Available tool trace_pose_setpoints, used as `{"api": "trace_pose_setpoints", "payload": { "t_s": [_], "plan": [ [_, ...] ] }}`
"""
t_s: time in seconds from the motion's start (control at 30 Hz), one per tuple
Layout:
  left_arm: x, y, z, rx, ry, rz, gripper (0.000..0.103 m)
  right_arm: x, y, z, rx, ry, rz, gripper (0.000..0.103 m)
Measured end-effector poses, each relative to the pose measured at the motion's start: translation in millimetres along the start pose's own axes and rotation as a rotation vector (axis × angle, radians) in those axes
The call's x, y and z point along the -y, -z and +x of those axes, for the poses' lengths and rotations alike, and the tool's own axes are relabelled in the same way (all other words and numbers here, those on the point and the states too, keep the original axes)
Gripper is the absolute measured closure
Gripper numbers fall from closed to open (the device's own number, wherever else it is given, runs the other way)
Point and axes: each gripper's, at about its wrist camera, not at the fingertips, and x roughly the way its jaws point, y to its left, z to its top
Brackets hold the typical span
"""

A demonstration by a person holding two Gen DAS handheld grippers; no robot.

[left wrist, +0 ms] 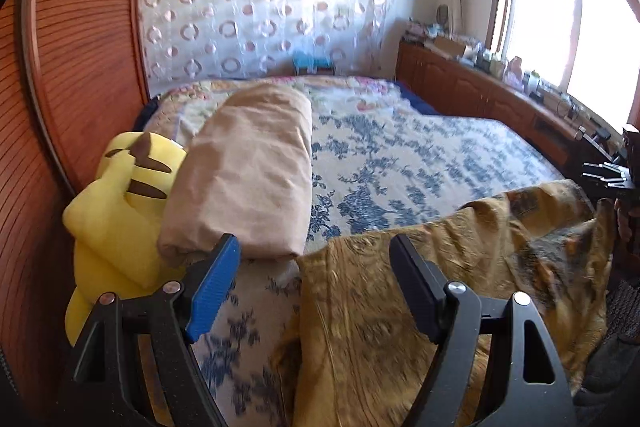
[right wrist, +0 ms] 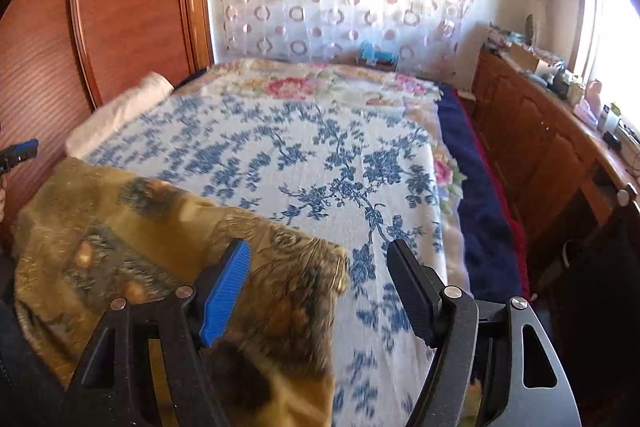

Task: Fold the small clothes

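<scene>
A mustard-brown patterned cloth point(left wrist: 420, 291) of soft, creased fabric lies at the near edge of the bed point(left wrist: 400, 155), its long axis running across that edge from side to side, its folded corner toward the bed's middle. The left tool point(left wrist: 316, 267) and the right tool point(right wrist: 320, 267) both stand with jaws apart and nothing clamped, the cloth under them. A rolled beige blanket point(left wrist: 248, 171) and a yellow plush toy point(left wrist: 120, 211) line the bed's left edge; the blue-flowered middle lies open.
</scene>
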Motion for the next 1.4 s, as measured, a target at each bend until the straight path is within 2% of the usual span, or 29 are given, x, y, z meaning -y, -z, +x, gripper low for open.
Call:
{"api": "trace_pose_setpoints", "payload": {
  "t_s": [0.2, 0.3, 0.4, 0.43, 0.57, 0.67, 0.77, 0.8, 0.9, 0.93, 1.0, 1.13, 1.4],
  "plan": [
    [-5, -1, 36, -0.109, -0.006, -0.001, 0.025, 17, -2, 38, -0.101, -0.008, 0.049, 0.03],
    [-9, 8, 48, -0.157, -0.013, -0.023, 0.025, 19, -1, 43, -0.108, -0.029, 0.072, 0.03],
    [-16, 15, 52, -0.183, 0.019, -0.069, 0.026, 19, 0, 48, -0.12, -0.05, 0.086, 0.03],
    [-19, 17, 53, -0.192, 0.032, -0.09, 0.031, 20, 1, 50, -0.126, -0.059, 0.092, 0.03],
    [-16, 21, 56, -0.196, 0.045, -0.089, 0.038, 28, 2, 62, -0.134, -0.074, 0.109, 0.03],
    [-10, 20, 55, -0.198, 0.056, -0.076, 0.049, 26, 2, 67, -0.135, -0.075, 0.107, 0.03],
    [-2, 20, 54, -0.199, 0.085, -0.056, 0.068, 22, 5, 69, -0.134, -0.077, 0.09, 0.031],
    [0, 21, 54, -0.2, 0.099, -0.057, 0.072, 20, 5, 68, -0.135, -0.073, 0.084, 0.036],
    [1, 20, 52, -0.195, 0.108, -0.066, 0.083, 15, 7, 66, -0.137, -0.125, 0.09, 0.067],
    [2, 20, 51, -0.188, 0.11, -0.066, 0.089, 12, 7, 65, -0.139, -0.133, 0.084, 0.079],
    [6, 20, 43, -0.163, 0.122, -0.062, 0.092, 5, 9, 62, -0.135, -0.143, 0.056, 0.092],
    [17, 11, 7, -0.057, 0.135, -0.062, 0.094, -3, 12, 43, -0.087, -0.126, 0.036, 0.095],
    [36, -36, -94, 0.234, 0.149, -0.042, 0.095, -1, -11, -59, 0.174, -0.062, 0.038, 0.096]
  ]
}}
